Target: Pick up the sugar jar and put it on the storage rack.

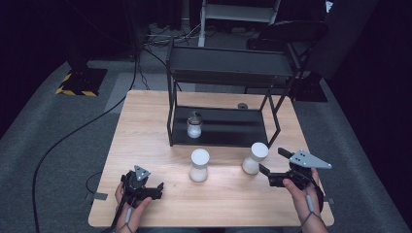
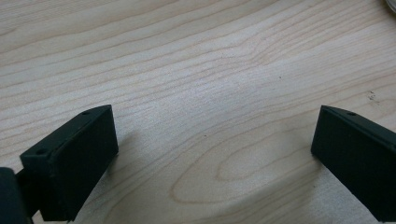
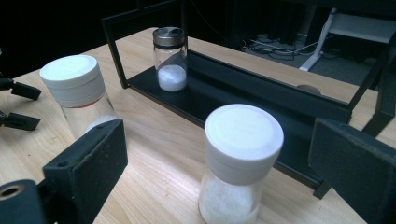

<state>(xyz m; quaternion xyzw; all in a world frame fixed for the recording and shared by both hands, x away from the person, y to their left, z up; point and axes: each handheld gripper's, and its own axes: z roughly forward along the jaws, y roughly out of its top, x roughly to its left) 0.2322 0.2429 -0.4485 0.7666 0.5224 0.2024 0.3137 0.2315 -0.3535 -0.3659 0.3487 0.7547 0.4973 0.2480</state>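
Observation:
Two glass jars with white lids and white powder stand on the wooden table (image 1: 145, 126). The right jar (image 1: 254, 158) (image 3: 240, 154) is just ahead of my right gripper (image 1: 273, 162) (image 3: 219, 163), whose jaws are open, wide apart and clear of it. The middle jar (image 1: 199, 165) (image 3: 77, 91) stands further left. A third jar with a metal lid (image 1: 194, 125) (image 3: 170, 58) sits on the lower shelf of the black rack (image 1: 218, 133). My left gripper (image 1: 154, 188) (image 2: 215, 154) rests low over bare wood at the front left, open and holding nothing.
The black two-tier rack's upper shelf (image 1: 228, 65) overhangs the lower one, with slanted legs at the right. A small dark round object (image 1: 242, 106) lies on the table behind the rack. A cable (image 1: 73, 136) runs across the grey floor at the left.

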